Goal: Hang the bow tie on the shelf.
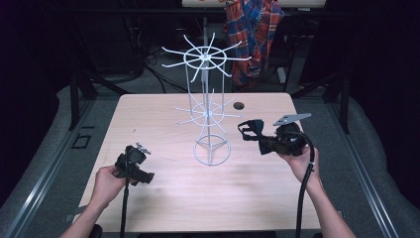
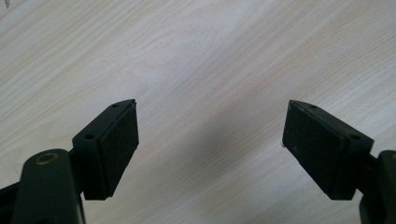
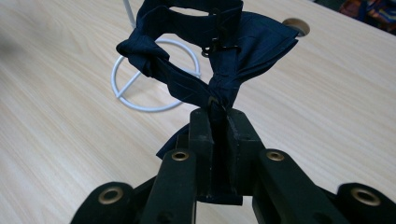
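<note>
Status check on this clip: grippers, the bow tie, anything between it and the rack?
Right gripper shut on bow tie, held above table. Left gripper open, empty. White wire rack upright mid-table, path clear.

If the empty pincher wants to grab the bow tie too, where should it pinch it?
Best guess: the strap loop of the bow tie. It stands open and clear above the knot, which the right tool already clamps. The left tool, jaws wide apart over bare table, could come in from the rack side, sliding one jaw through the loop and closing on the flat band.
</note>
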`<state>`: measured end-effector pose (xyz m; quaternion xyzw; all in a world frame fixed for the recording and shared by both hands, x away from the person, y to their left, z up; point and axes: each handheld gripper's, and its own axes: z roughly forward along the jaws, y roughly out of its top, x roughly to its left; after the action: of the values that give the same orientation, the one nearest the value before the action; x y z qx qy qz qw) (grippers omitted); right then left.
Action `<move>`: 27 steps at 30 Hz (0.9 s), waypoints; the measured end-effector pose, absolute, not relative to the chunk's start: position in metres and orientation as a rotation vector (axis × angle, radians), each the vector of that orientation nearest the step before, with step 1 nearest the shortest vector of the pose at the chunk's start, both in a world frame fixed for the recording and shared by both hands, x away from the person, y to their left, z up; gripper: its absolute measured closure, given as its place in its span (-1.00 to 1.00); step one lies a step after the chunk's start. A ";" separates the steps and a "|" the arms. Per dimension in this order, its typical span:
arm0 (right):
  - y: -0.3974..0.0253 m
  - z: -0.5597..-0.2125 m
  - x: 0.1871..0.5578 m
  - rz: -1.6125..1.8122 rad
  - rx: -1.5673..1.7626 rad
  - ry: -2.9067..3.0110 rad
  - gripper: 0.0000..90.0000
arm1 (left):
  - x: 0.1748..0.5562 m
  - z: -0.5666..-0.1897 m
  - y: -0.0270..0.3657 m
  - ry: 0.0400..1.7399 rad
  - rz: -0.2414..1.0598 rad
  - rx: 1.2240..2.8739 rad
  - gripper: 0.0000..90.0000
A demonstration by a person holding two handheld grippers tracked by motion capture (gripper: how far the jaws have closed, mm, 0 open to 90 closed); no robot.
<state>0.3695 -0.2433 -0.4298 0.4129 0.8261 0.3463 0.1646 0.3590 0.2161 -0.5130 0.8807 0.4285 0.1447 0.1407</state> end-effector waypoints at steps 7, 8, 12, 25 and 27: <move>-0.246 -0.425 0.367 1.021 1.159 2.328 0.82 | 0.359 -0.513 0.216 1.237 0.410 2.546 -0.58; -0.246 -0.425 0.367 1.021 1.159 2.328 0.82 | 0.359 -0.513 0.216 1.237 0.410 2.546 -0.58; -0.250 -0.421 0.365 1.055 1.168 2.306 0.82 | 0.359 -0.514 0.216 1.239 0.412 2.546 -0.58; -0.263 -0.410 0.362 1.109 1.183 2.255 0.82 | 0.358 -0.514 0.215 1.237 0.414 2.547 -0.58; -0.264 -0.409 0.361 1.117 1.183 2.250 0.82 | 0.359 -0.513 0.216 1.237 0.409 2.550 -0.58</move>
<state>0.3614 -0.2637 -0.4086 0.4190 0.7970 0.3954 0.1815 0.3585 0.2156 -0.5133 0.8819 0.4280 0.1414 0.1385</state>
